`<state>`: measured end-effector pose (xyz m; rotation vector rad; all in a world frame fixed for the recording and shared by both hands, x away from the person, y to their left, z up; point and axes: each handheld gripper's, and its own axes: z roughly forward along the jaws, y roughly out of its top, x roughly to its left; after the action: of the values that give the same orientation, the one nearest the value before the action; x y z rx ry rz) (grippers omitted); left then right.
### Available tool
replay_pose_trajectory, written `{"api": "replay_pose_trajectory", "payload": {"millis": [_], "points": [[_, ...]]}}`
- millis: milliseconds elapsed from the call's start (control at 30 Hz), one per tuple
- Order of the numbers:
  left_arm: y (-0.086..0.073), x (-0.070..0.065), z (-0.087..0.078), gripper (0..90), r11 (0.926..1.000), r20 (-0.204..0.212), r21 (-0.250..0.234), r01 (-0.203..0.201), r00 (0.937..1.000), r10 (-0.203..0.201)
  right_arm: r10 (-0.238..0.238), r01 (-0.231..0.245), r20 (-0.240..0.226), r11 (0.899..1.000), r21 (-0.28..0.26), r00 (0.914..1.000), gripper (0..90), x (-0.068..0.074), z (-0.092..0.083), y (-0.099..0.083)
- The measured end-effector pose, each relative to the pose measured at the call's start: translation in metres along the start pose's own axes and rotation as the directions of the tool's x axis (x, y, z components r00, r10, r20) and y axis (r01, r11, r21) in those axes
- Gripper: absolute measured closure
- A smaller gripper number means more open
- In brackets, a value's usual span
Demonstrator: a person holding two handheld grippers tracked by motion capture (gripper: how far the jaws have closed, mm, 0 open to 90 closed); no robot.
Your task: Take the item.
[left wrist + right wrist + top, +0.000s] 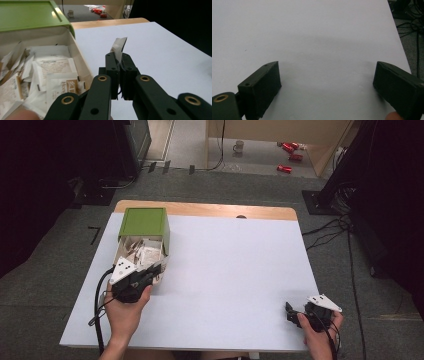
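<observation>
White table (230,270) | left gripper (121,65) jaws pinching sachet (119,47) | right gripper (327,82) jaws apart

Lab-like room: black curtains (45,180), floor cables (330,227), white table (240,270)

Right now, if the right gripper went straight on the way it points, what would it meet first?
Nothing, as far as the pictures show. The right gripper, open, has only bare white table ahead. In the high view it points left across the near edge, well short of the box. Depth is uncertain.
</observation>
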<state>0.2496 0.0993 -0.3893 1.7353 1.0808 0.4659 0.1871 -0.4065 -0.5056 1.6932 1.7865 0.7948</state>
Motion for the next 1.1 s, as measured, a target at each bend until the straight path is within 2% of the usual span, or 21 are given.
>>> {"api": "replay_pose_trajectory", "payload": {"millis": [267, 567, 733, 933, 1100], "points": [[0.001, -0.012, 0.017, 88.2, 0.9999, 0.022, 0.014, -0.009, 0.9997, 0.009, 0.0, 0.0, 0.0, 1.0, 0.0, 1.0, 7.1, 0.0, 0.0, 0.0], [-0.002, -0.026, 0.044, 88.1, 0.9996, 0.034, 0.021, -0.02, 0.9992, 0.019, 0.0, 0.0, 0.0, 1.0, -0.001, 1.0, 7.1, 0.0, 0.0, 0.0], [-0.006, -0.029, 0.057, 88.1, 0.9996, 0.032, 0.022, -0.018, 0.9994, 0.017, 0.0, 0.0, -0.001, 1.0, 0.0, 1.0, 7.1, 0.0, 0.0, 0.0], [-0.013, -0.032, 0.074, 88.0, 0.9988, 0.016, 0.032, -0.037, 0.9992, 0.036, 0.0, 0.0, -0.001, 1.0, -0.001, 1.0, 7.1, 0.0, 0.0, 0.0], [-0.024, -0.032, 0.092, 87.8, 0.9981, 0.031, 0.055, -0.027, 0.9992, 0.025, 0.0, 0.0, -0.001, 1.0, -0.001, 1.0, 7.1, 0.0, 0.0, 0.0]]}}
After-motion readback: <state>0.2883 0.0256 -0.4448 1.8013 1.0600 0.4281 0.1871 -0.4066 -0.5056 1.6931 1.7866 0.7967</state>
